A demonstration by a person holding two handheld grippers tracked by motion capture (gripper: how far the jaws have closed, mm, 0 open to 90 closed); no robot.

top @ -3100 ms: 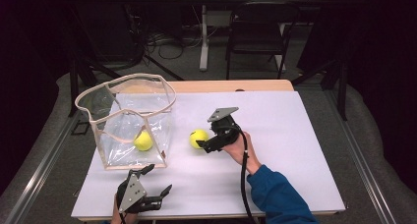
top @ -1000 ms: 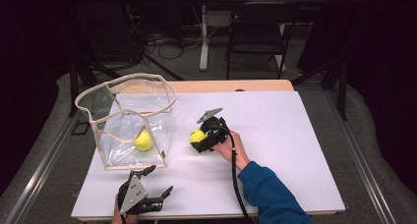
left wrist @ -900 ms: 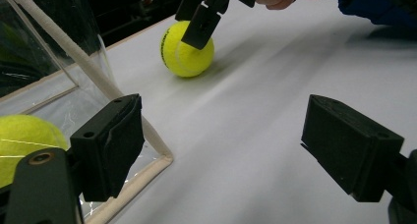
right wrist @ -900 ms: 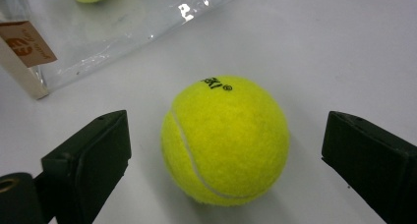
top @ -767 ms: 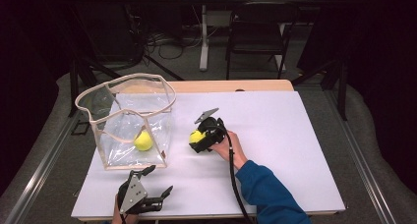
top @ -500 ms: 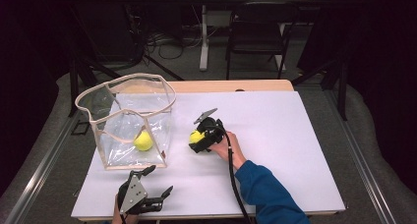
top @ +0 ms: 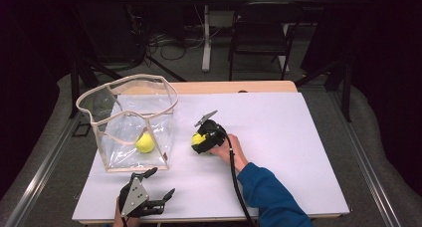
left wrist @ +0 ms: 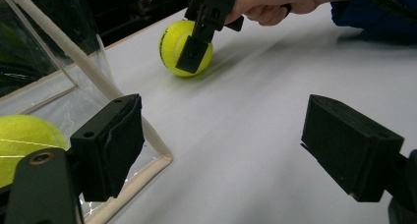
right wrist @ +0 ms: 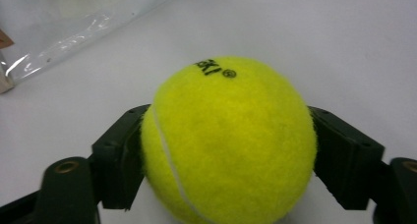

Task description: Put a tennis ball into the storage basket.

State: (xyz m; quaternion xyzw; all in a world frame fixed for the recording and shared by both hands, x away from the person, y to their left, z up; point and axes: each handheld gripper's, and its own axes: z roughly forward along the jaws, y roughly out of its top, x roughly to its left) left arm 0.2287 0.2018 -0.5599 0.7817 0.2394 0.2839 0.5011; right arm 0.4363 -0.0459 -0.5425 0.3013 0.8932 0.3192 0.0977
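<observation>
Near the bottom edge of the high view our left claw (top: 158, 201) rests low on the white surface (top: 298, 152), its jaws spread wide with nothing between them, just as it sat three seconds ago. In the left gripper view those black jaws frame bare surface, with the corner of the clear bag (left wrist: 59, 62) at the left.

Farther in, at the centre of the high view, our right claw (top: 199, 141) has changed. Three seconds ago it only reached toward the ball (top: 198, 139); since then it has slid a little toward the bag (top: 129, 122) and its jaws have closed on the ball. The right gripper view shows a pad pressed on each flank of the ball (right wrist: 228, 140), which still sits low over the surface.

We judge the grasp made; a lift toward the bag, where a second ball (top: 145, 143) lies, looks next.
</observation>
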